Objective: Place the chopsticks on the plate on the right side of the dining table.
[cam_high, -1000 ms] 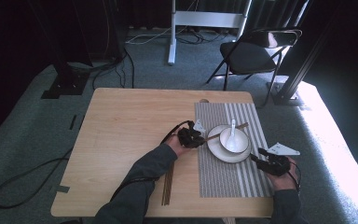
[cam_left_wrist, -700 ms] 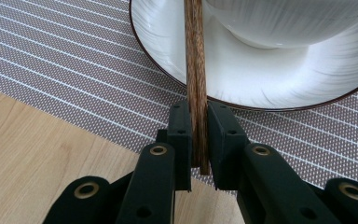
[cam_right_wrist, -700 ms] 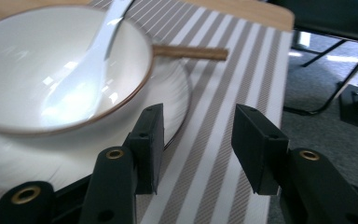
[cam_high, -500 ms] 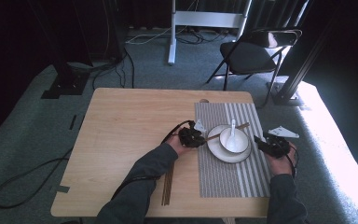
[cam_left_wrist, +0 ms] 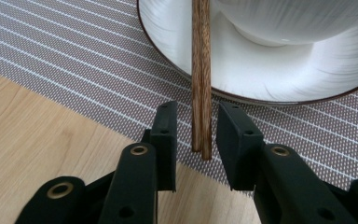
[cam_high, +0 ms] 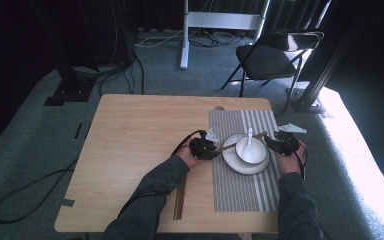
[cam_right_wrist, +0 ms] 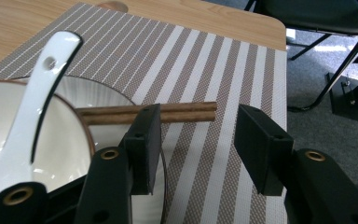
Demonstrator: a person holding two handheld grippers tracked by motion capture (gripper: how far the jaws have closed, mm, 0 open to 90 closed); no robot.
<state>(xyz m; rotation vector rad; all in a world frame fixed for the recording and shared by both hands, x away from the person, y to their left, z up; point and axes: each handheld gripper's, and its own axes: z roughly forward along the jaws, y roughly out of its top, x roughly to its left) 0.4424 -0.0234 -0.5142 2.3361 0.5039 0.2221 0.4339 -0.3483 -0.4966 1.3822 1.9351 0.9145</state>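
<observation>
Left gripper releasing chopsticks laid across a plate.

Its jaws are just opening, standing apart either side of the chopstick ends, no longer pressing; the pair is resting on the plate rim beside the bowl and spoon. Beyond, the right gripper has come nearer the far tips, jaws apart and empty. Placement looks done.

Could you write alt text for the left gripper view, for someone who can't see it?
Two black jaws of a hand-held gripper stand slightly apart around the near end of a pair of brown chopsticks, not pressing on them. The chopsticks run up over the rim of a white plate holding a white bowl, on a striped placemat over a wooden table.
</observation>
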